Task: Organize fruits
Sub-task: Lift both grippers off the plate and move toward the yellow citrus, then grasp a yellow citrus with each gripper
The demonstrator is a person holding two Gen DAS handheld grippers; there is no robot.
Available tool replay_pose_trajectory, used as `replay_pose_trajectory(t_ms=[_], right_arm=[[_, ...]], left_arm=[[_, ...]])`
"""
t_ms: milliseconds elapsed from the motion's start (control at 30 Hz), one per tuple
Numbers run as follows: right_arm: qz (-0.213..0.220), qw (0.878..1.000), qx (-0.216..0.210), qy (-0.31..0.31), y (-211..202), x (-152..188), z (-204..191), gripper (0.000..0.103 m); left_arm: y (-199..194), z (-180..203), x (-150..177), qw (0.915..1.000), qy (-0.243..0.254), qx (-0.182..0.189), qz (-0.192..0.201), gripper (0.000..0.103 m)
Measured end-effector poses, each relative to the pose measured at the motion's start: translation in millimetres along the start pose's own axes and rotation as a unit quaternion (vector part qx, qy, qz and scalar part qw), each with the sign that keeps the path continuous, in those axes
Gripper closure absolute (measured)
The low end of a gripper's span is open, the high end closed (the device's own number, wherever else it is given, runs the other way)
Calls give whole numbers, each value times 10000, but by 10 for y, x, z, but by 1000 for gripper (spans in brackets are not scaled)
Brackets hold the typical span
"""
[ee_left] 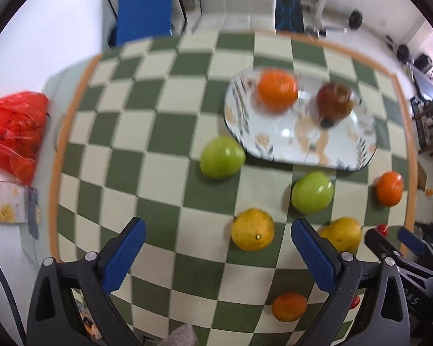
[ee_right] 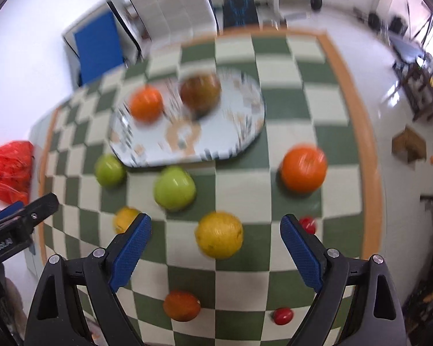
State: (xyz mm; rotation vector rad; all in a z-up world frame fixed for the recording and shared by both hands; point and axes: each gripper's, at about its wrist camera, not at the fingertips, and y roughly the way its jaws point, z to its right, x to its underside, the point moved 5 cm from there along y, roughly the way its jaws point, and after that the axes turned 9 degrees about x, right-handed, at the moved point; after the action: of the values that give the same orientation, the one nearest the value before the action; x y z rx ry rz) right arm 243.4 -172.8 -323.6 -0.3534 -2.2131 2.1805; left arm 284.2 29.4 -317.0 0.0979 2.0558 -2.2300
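Two handheld grippers hover over a table covered by a green and cream checked cloth (ee_left: 164,132). The left gripper (ee_left: 218,248) has its blue-padded jaws spread wide and holds nothing; the right gripper (ee_right: 216,243) is likewise wide and empty. Nearest, below the left jaws, lies a small orange fruit (ee_left: 289,307). Just ahead, between the left jaws, sits a yellow citrus (ee_left: 252,233); a second yellow citrus (ee_left: 342,233) lies partly behind the right-hand finger. From the right wrist camera, one yellow citrus sits between the jaws, and two small red fruits (ee_right: 283,315) lie near the right-hand finger. Further ahead of the left jaws sit two green apples (ee_left: 222,158), one just beside the plate's near edge, and an orange (ee_left: 389,189) off to the right. Beyond them, an oval patterned plate (ee_left: 297,141) holds an orange fruit (ee_left: 277,90) and a dark red apple (ee_left: 334,101), both blurred. Far to the left, off the cloth, sit a red plastic bag (ee_left: 14,132) and a box (ee_left: 8,204).
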Motion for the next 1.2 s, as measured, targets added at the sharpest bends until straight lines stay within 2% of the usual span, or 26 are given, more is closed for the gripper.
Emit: replay_pose_trajectory(t_ms=[133,267,367,500,600,633,700,767,867,967,1100,1200], right_arm=[[-552,9984,-19,100,499,127,15,17],[-804,9967,-11,117,759,191,13,21],[-937,9955,27,106,876,209,22,21],[-1037,9946,-30,95,961,201,10,21],[-1108,9938,-41,46,1026,206,-2,22],[-1146,9934,-88,52,1051,215,-10,24],[-1167,9930,-176,46,1078,217,-43,28],[-1165,9928,-264,11,1082,229,-81,38],[-1147,9931,-211,-135,1080,225,-153,39],[-1170,9924,-384,-58,999,241,-189,39],[-829,9947,-603,24,642,64,-188,39],[-470,9964,-706,-2,359,-232,-257,39]], left_arm=[[409,50,72,9984,-2,83,-551,0],[780,98,141,9948,-2,153,-1009,0],[974,121,174,9925,26,187,-1205,1],[1130,159,215,9905,86,273,-1348,14],[1212,176,261,9887,106,350,-1453,38],[1227,185,274,9883,80,455,-1456,46],[1222,200,293,9887,79,483,-1419,47],[1203,207,311,9900,123,446,-1329,47],[1088,250,317,9910,125,481,-1245,48],[858,251,230,9933,168,546,-1003,48],[461,273,11,9946,136,785,-666,48],[239,303,-299,9945,140,935,-450,48]])
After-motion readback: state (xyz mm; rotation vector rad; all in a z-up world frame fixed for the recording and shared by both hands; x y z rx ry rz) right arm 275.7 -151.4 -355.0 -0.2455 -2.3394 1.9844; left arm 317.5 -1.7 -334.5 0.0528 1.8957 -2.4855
